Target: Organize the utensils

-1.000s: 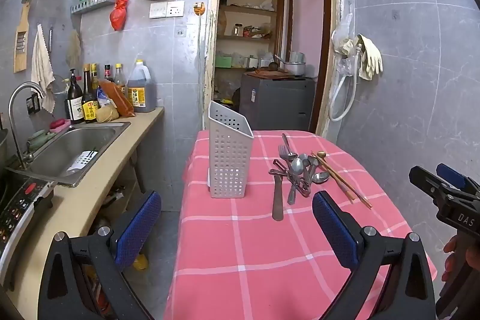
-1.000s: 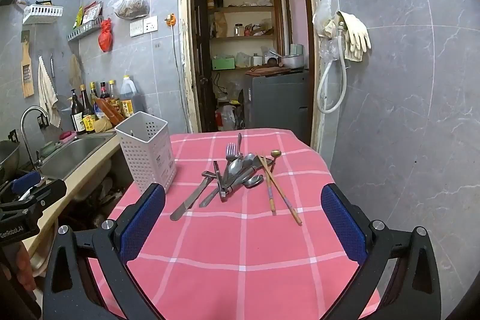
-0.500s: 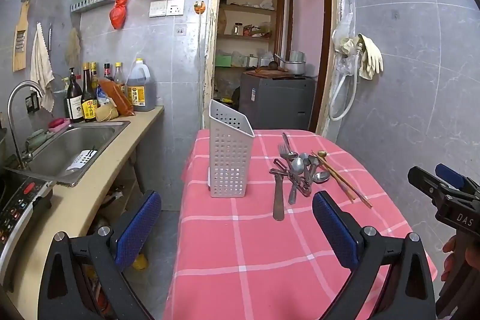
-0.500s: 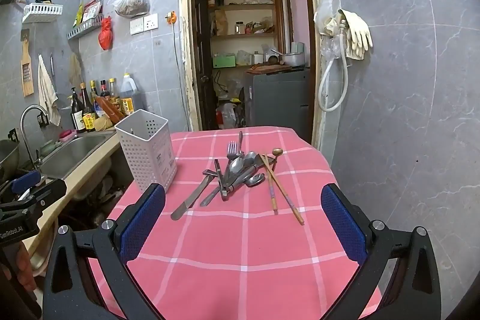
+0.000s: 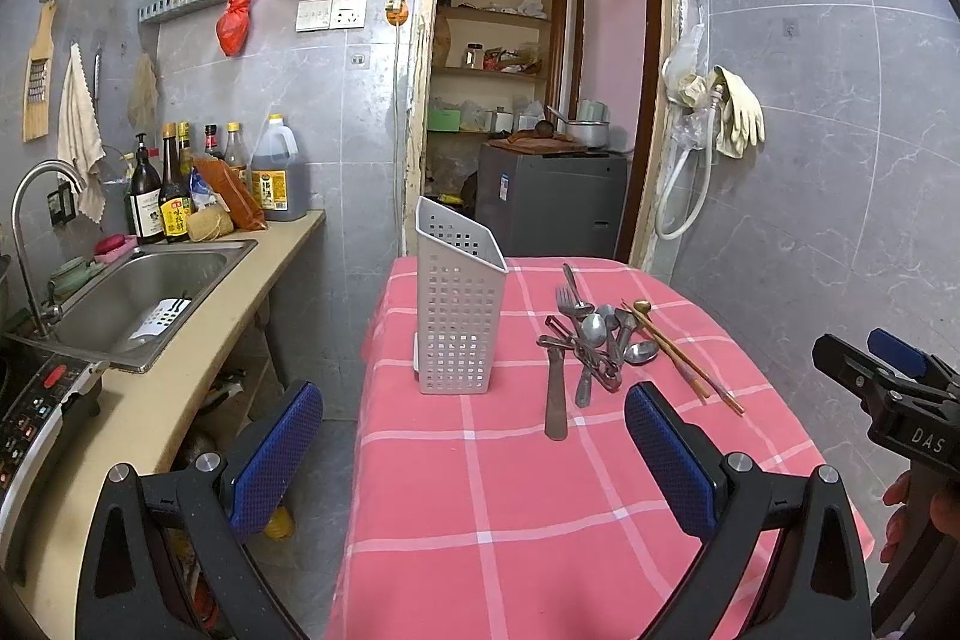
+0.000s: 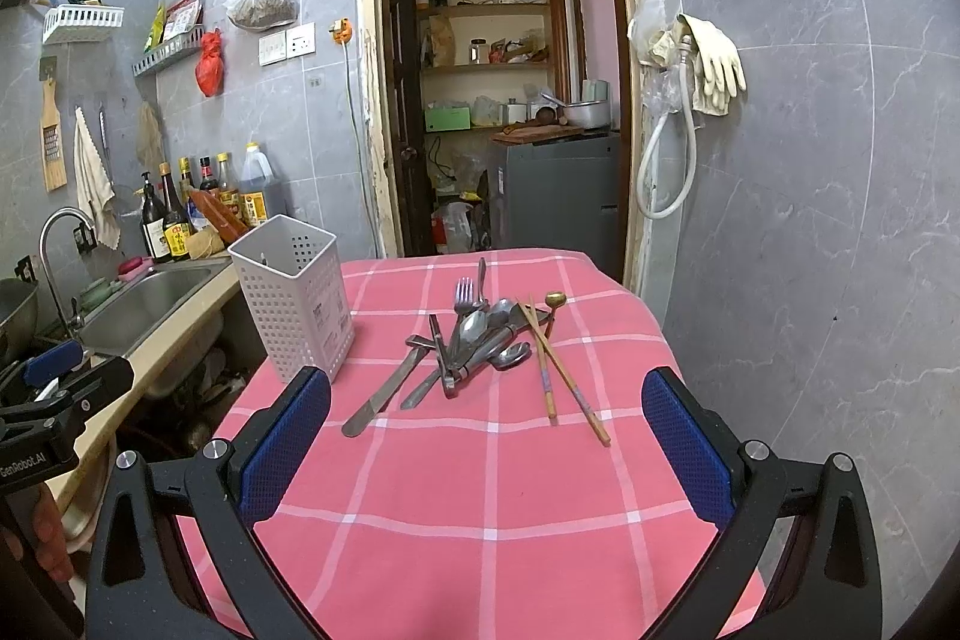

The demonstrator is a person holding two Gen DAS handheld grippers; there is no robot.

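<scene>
A pile of metal utensils [image 5: 591, 340] lies on the pink checked tablecloth [image 5: 510, 508], with forks, spoons and a knife [image 5: 555, 394]. Wooden chopsticks [image 5: 690, 367] lie to its right. A white perforated utensil holder [image 5: 459, 304] stands upright to the left of the pile. My left gripper [image 5: 474, 454] is open and empty, well short of the holder. The pile [image 6: 480, 334], chopsticks [image 6: 561, 376] and holder [image 6: 294, 295] also show in the right wrist view. My right gripper [image 6: 486, 448] is open and empty, short of the pile.
A counter with a steel sink [image 5: 138, 292], a tap and several bottles [image 5: 174, 196] runs along the left. A gap of floor lies between counter and table. A doorway [image 5: 534, 100] with shelves and a grey cabinet is behind the table. A tiled wall stands at the right.
Both grippers have barely shifted. The utensils and the holder have not moved.
</scene>
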